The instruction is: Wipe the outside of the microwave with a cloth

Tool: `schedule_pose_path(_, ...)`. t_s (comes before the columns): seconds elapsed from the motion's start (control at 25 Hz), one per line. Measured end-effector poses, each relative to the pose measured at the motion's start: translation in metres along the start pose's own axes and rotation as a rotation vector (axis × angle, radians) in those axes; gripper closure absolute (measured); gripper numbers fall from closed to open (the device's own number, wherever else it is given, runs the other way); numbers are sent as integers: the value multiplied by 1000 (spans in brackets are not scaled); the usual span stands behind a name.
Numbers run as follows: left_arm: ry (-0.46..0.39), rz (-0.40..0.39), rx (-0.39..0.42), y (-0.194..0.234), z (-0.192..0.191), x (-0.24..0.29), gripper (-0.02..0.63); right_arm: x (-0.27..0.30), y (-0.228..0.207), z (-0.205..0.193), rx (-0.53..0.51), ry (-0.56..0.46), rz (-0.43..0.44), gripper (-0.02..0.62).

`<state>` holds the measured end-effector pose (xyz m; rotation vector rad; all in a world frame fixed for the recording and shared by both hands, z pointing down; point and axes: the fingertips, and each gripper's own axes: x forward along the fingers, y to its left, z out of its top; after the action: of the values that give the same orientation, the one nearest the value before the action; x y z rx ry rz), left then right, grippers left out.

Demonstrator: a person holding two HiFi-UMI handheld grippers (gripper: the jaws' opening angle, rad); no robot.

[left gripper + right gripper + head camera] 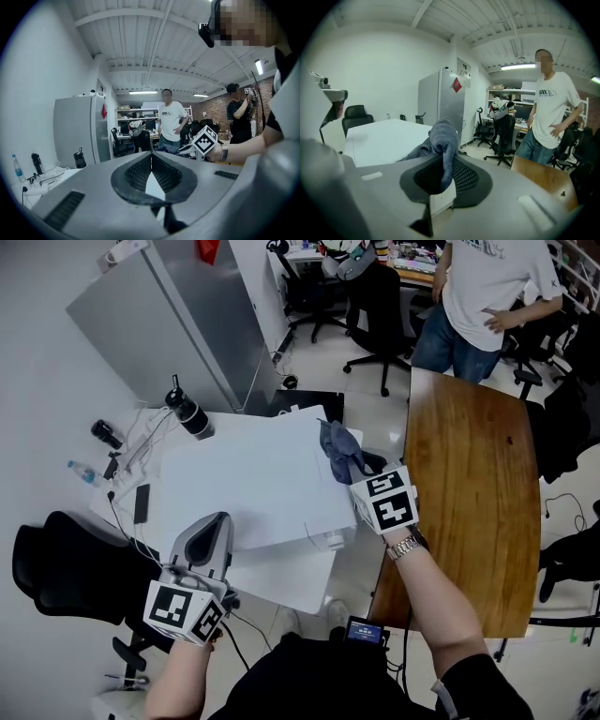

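The white microwave (pixel 253 484) fills the middle of the head view, its flat top facing me. A blue-grey cloth (pixel 339 451) lies bunched on the top's right edge, and my right gripper (pixel 363 472) is shut on it. In the right gripper view the cloth (pixel 443 136) hangs pinched between the jaws of that gripper (pixel 443 177), with the microwave top (pixel 384 138) stretching away to the left. My left gripper (pixel 216 524) rests by the microwave's near left corner. Its jaws (pixel 151 162) are shut with nothing between them.
A brown wooden table (pixel 473 493) stands right of the microwave. A person (pixel 483 287) stands at its far end among office chairs (pixel 375 306). A steel fridge (pixel 169 315) is behind. A black bottle (pixel 190 415), cables and a phone (pixel 141 502) lie at left.
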<state>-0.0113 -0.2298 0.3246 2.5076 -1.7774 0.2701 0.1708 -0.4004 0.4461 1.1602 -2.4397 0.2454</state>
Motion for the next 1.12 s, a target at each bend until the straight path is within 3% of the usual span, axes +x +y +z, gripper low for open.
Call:
schedule_pose_path(0.52, 43, 4, 24, -7, -9, 11, 601, 35, -13, -70, 129, 12, 44, 548)
schedule_pose_path(1.12, 84, 62, 13, 4, -24, 7, 601, 85, -13, -159, 170, 183, 69, 548)
